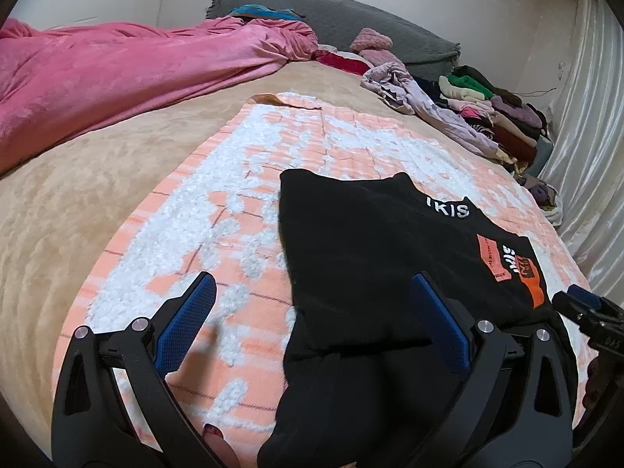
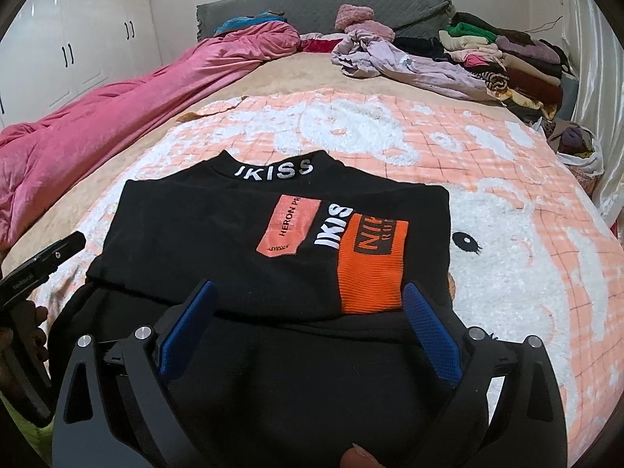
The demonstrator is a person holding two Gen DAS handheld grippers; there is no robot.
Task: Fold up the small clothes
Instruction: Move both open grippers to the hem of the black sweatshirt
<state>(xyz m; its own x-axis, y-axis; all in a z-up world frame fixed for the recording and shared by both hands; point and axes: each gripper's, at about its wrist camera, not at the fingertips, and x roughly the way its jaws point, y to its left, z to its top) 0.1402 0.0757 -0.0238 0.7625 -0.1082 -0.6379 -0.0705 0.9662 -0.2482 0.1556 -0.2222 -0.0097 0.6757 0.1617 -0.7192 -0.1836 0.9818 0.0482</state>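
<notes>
A small black top [image 2: 241, 234] with white "IKISS" lettering and orange patches lies partly folded on a pink and white blanket [image 2: 507, 257]; it also shows in the left wrist view [image 1: 370, 241]. My left gripper [image 1: 312, 300] is open, its blue fingers [image 1: 187, 323] straddling the top's left edge. My right gripper [image 2: 308, 304] is open over the top's near folded edge, holding nothing. The right gripper's tip shows at the right of the left wrist view [image 1: 585, 304].
A pink duvet [image 1: 117, 74] lies along the bed's left side. A lilac garment [image 2: 409, 62] and a stack of folded clothes [image 2: 518, 66] sit at the far right by the grey headboard [image 2: 351, 4]. White curtains [image 1: 585, 148] hang at right.
</notes>
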